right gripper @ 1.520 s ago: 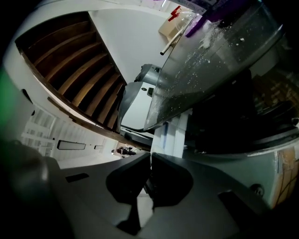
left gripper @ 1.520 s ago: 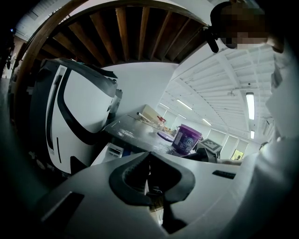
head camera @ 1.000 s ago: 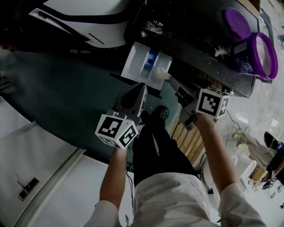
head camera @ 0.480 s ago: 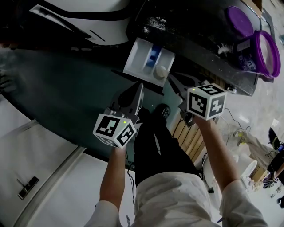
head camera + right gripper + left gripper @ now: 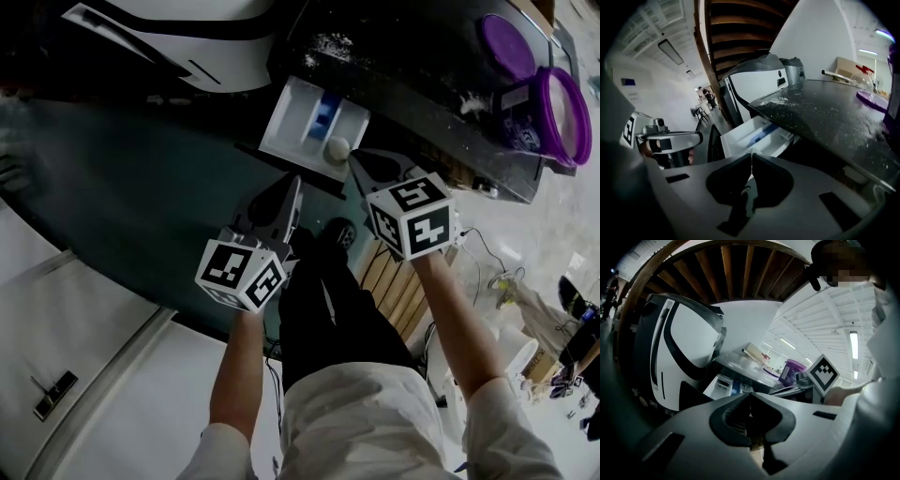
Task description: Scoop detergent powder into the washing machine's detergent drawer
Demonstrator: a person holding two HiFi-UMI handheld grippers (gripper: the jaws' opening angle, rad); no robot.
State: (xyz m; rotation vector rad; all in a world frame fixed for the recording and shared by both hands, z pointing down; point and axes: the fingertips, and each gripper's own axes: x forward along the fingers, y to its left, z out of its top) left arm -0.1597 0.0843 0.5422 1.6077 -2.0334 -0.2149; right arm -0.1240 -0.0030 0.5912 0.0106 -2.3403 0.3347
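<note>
Detergent drawer [image 5: 291, 122], upper centre, is shown pulled open. Powder is apparently being tipped from a scoop [image 5: 337, 147] pinched in the right gripper [image 5: 359, 163] fingers. The left gripper [image 5: 293, 186] fingers are closed, empty. A level withdrawal is called for next.

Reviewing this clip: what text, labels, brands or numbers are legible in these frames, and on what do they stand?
No text here can be read.
Purple tub: there is a label on its side, too blurred to read.
Washing machine panel: the small marks are too small to read.
Left marker cube and right marker cube: black-and-white square patterns only, no letters or numbers.
</note>
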